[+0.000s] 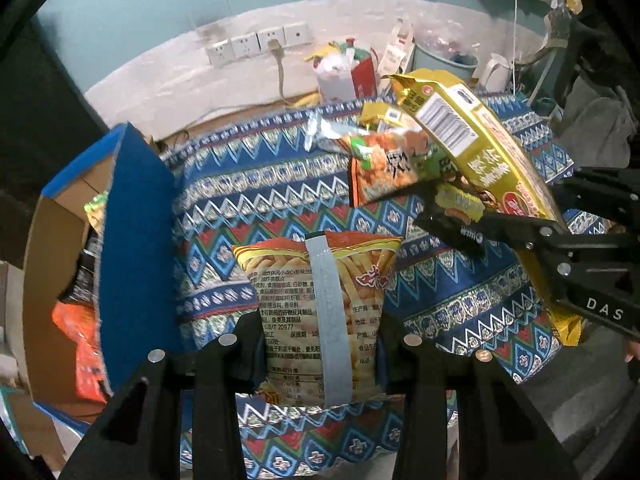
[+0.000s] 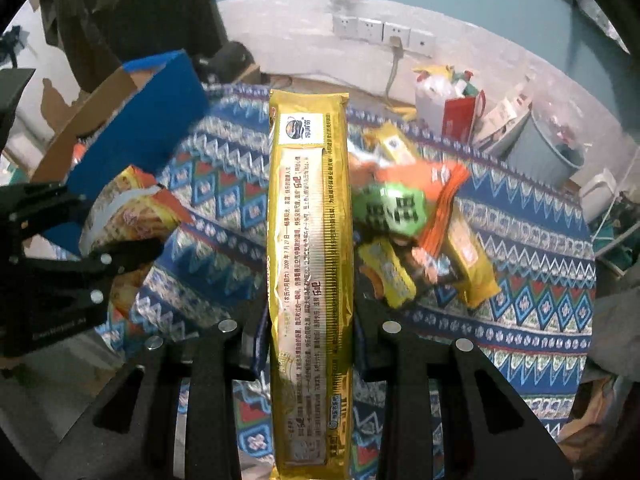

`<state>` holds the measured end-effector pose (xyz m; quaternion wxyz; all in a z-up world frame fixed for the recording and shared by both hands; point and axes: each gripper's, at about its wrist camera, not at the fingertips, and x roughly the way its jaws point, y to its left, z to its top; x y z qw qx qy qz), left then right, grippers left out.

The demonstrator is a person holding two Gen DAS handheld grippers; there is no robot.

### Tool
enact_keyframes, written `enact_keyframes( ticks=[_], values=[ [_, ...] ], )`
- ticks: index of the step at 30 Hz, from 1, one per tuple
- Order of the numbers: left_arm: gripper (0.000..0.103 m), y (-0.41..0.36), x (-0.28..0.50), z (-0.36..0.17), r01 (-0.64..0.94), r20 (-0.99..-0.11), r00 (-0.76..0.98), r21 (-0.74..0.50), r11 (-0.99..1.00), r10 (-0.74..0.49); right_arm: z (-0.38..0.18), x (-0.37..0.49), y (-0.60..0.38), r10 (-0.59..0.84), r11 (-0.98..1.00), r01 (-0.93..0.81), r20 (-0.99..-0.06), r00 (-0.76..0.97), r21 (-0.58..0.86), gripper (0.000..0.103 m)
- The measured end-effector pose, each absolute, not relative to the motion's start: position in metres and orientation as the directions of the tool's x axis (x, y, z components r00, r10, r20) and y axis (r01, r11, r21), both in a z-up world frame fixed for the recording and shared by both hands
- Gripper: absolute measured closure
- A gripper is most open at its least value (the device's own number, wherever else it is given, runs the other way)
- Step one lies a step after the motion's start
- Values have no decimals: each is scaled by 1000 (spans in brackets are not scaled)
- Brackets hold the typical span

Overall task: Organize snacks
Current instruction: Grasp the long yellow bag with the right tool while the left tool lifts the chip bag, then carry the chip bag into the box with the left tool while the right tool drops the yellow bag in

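Teal wall rose behind a pale lower band carrying 4 white wall sockets. Below it lay a blue, red and white zigzag-patterned cloth that covered the work surface.

The left gripper was closed on an orange crinkled snack bag with a grey vertical seam strip. Its 2 black fingers pressed on the lower sides of the bag, which stood upright above the cloth.

The right gripper was clamped narrowly on a long gold foil biscuit packet. The packet ran lengthwise between the jaws, pointing away from the camera. In the left wrist view, the same packet hung tilted at the right.

A blue-sided cardboard box stood open at the left edge of the cloth, with orange packets inside. A loose pile of small yellow, orange and green snack packets lay on the cloth, right of the gold packet. A red-and-white paper bag and a grey-blue round bin stood beyond the cloth, near the wall.
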<state>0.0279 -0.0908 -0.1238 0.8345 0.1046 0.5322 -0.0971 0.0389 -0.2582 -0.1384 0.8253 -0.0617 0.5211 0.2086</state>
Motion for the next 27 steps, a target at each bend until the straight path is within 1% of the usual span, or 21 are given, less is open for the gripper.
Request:
enact_keyframes(
  ticks=[15,27],
  values=[
    [62,-55,27,-86,225,-863,503,76,971,-49,-106,60,-223,360,886,-432,-839,408,171,72],
    [62,-3,25,-75,134,-844,534,27,991,-50,-93,73,-170,415,854,-481,-820,395,200,72]
  ],
)
